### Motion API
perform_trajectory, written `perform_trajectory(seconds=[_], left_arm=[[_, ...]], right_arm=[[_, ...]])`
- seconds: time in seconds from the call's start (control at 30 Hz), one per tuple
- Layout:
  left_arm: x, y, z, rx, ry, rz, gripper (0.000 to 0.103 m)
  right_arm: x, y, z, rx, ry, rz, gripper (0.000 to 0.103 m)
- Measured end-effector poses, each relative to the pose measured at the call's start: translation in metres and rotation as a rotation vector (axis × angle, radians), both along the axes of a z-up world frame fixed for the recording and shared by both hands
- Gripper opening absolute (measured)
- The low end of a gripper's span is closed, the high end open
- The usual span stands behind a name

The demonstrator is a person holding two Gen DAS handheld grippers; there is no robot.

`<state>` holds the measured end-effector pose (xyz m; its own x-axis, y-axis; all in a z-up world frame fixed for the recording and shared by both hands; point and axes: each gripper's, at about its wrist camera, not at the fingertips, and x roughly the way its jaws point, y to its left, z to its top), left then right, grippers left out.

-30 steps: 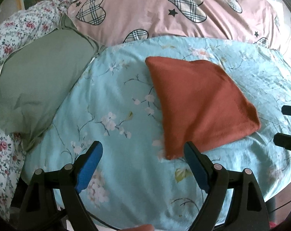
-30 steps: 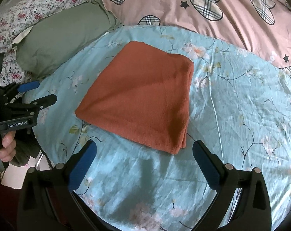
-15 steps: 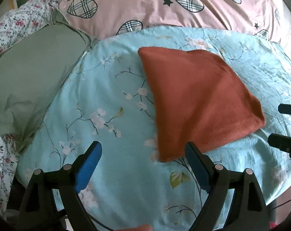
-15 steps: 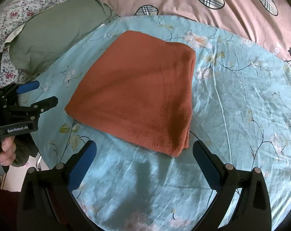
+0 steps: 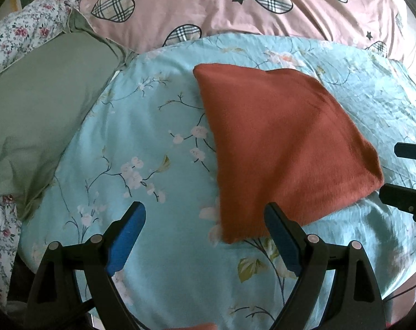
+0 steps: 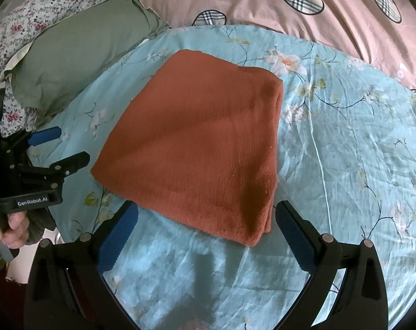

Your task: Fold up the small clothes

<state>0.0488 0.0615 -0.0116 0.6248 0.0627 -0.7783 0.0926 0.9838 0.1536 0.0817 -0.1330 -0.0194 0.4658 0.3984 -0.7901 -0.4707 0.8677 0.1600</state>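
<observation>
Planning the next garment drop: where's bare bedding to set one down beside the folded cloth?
Widest bare patch: blue floral sheet between the green pillow and the folded rust cloth. Also bare: sheet right of the cloth, up to the pink duvet. Crowded: the cloth's near edge, flanked by the left gripper and right gripper, both open.

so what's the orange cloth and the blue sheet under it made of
Orange cloth: looks like soft knit or terry, matte and fuzzy, with fine ribbing and stacked layers at its edge. Blue sheet: seems thin woven cotton or polyester with a slight sheen, printed flowers and fine wrinkles.
</observation>
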Motion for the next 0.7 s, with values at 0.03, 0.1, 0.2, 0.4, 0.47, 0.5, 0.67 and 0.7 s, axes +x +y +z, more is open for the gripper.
perform_trajectory(seconds=[0.03,0.1,0.2,0.4,0.47,0.5,0.67,0.7], left_arm=[[0.0008,-0.0003,0.0000,-0.001,-0.001,0.001,0.089],[0.0020,-0.0013,-0.0004,-0.002,-0.001,0.001,0.089],[0.0029,-0.0016,-0.0005,-0.004,0.001,0.002,0.089],[0.0068,-0.0025,-0.0006,-0.010,0.004,0.000,0.089],[0.0075,-0.0034,-0.0008,-0.012,0.005,0.000,0.089],[0.0083,-0.0035,-0.0008,-0.013,0.005,0.000,0.089],[0.0082,-0.0054,-0.0008,-0.019,0.003,0.001,0.089],[0.0078,-0.0060,-0.0005,-0.020,0.002,0.001,0.089]], right_arm=[[0.0012,-0.0001,0.0003,0.003,0.001,0.000,0.100],[0.0039,0.0000,0.0008,0.006,0.002,-0.001,0.100],[0.0047,0.0013,0.0012,0.011,0.002,-0.003,0.100],[0.0065,0.0039,0.0003,0.019,0.008,0.000,0.100],[0.0076,0.0035,0.0004,0.020,0.008,0.002,0.100],[0.0077,0.0034,0.0003,0.020,0.008,0.002,0.100],[0.0073,0.0039,0.0003,0.019,0.007,0.001,0.100],[0.0074,0.0039,0.0003,0.019,0.008,0.001,0.100]])
